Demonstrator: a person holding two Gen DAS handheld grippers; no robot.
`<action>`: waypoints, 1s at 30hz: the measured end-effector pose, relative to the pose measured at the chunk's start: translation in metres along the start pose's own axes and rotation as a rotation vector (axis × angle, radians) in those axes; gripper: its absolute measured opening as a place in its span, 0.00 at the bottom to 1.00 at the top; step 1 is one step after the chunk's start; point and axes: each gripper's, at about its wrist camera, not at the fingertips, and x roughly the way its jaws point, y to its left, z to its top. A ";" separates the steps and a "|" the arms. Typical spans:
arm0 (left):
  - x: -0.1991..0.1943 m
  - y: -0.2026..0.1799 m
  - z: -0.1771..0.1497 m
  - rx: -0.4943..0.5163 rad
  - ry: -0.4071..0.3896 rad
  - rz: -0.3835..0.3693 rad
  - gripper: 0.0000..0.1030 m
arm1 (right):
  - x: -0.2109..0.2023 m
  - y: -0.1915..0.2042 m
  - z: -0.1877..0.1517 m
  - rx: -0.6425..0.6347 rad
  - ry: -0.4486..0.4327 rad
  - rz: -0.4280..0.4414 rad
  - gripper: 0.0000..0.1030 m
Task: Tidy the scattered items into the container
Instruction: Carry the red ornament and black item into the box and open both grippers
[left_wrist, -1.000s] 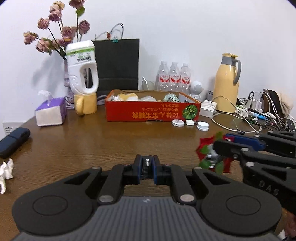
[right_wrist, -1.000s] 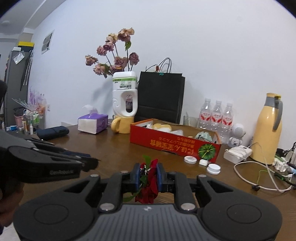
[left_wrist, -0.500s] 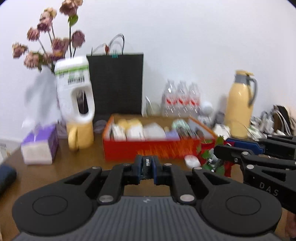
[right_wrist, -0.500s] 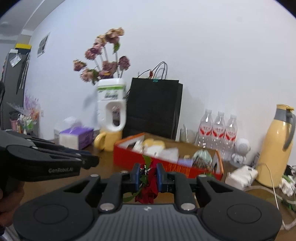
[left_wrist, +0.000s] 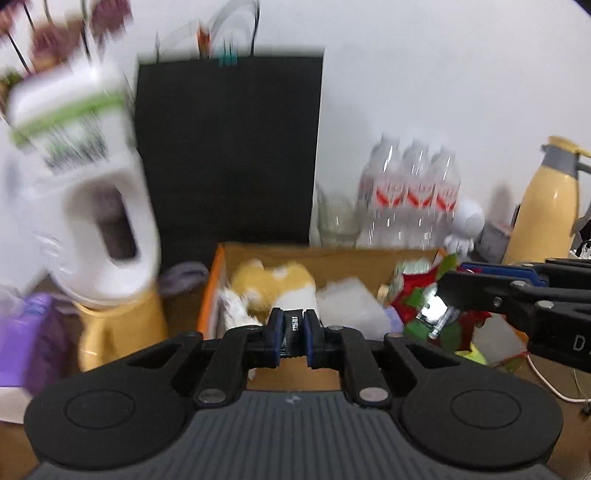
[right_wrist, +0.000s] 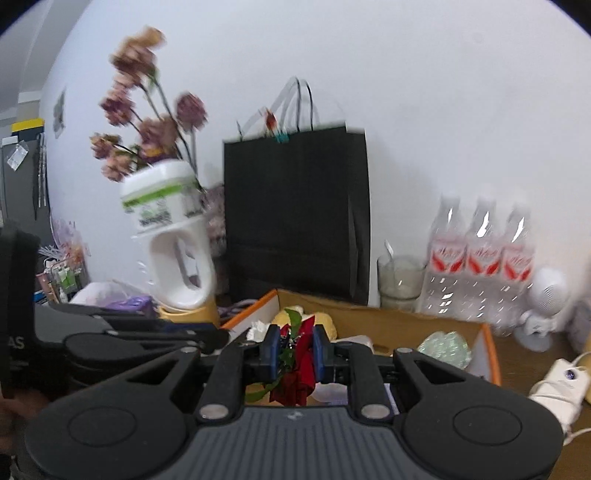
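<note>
Jaws of the left gripper (left_wrist: 293, 329) are pressed together on a small dark thing. A red and green flower (right_wrist: 297, 363) is pinched by the right gripper (right_wrist: 294, 354), held above the orange box (right_wrist: 384, 323), likely so it can be dropped in with a yellow toy (left_wrist: 273, 282).

2 tools show: the left tool (left_wrist: 291, 334) and the right tool (right_wrist: 295, 352). Ahead of them stands 1 open box (left_wrist: 332, 258), with 1 yellow soft toy (left_wrist: 273, 282) inside; the other things in it are too blurred to count. Behind the box, to the right of the tools, stand 3 water bottles (right_wrist: 484, 254), 1 glass (right_wrist: 400, 280) and 1 small white figure (right_wrist: 543, 299). There is 1 black paper bag (right_wrist: 295, 210), 1 white jug (right_wrist: 170, 236), 1 yellow mug (left_wrist: 122, 332) and 1 yellow flask (left_wrist: 546, 206). 1 red flower decoration (right_wrist: 299, 363) sits between the right tool's fingers.
</note>
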 end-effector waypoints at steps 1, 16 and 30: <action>0.013 0.006 0.002 -0.028 0.036 0.001 0.12 | 0.013 -0.005 0.002 0.014 0.037 0.004 0.16; 0.048 0.030 0.020 -0.097 0.180 0.026 0.41 | 0.133 -0.047 -0.017 0.416 0.474 0.131 0.28; 0.039 0.015 0.031 -0.068 0.431 0.118 1.00 | 0.065 -0.084 0.031 0.266 0.617 -0.189 0.70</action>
